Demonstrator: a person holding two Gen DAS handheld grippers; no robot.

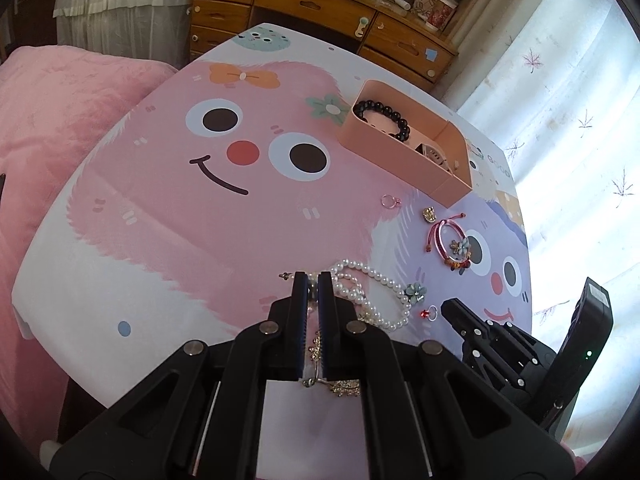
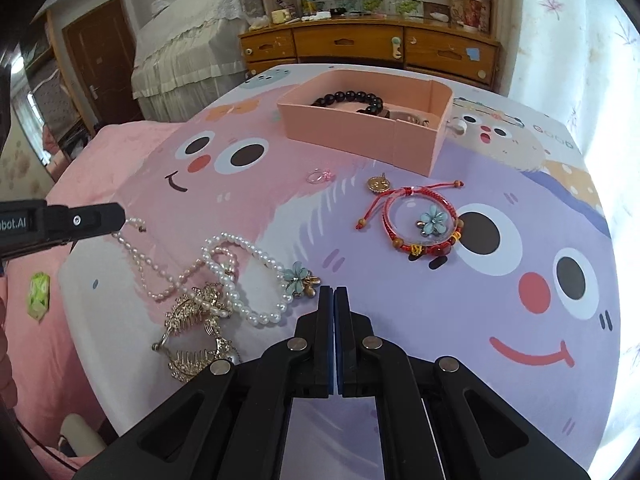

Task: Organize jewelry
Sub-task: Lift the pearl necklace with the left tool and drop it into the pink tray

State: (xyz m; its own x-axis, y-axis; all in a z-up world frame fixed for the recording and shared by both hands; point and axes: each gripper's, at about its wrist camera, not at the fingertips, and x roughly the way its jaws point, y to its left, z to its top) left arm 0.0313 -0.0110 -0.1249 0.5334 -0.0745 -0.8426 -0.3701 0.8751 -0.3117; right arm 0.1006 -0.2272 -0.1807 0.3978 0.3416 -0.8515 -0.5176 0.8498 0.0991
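A pink box (image 1: 404, 152) (image 2: 360, 136) stands at the table's far side and holds a black bead bracelet (image 1: 384, 114) (image 2: 348, 98). My left gripper (image 1: 313, 280) is nearly shut over the end of a small-bead pearl strand (image 2: 160, 272), beside a white pearl bracelet (image 1: 380, 292) (image 2: 248, 280); whether it grips the strand is unclear. A gold hair clip (image 2: 196, 332) lies under it. My right gripper (image 2: 333, 292) is shut and empty, next to a blue flower earring (image 2: 298, 276). A red cord bracelet (image 2: 420, 220) (image 1: 452, 240) lies ahead.
A pink ring (image 2: 320, 176) (image 1: 390, 201), a gold charm (image 2: 378, 184) (image 1: 429, 214) and a red-stone ring (image 1: 429, 314) lie loose on the cartoon-print table. A wooden dresser (image 2: 360, 46) stands behind; a curtain hangs right; pink bedding lies left.
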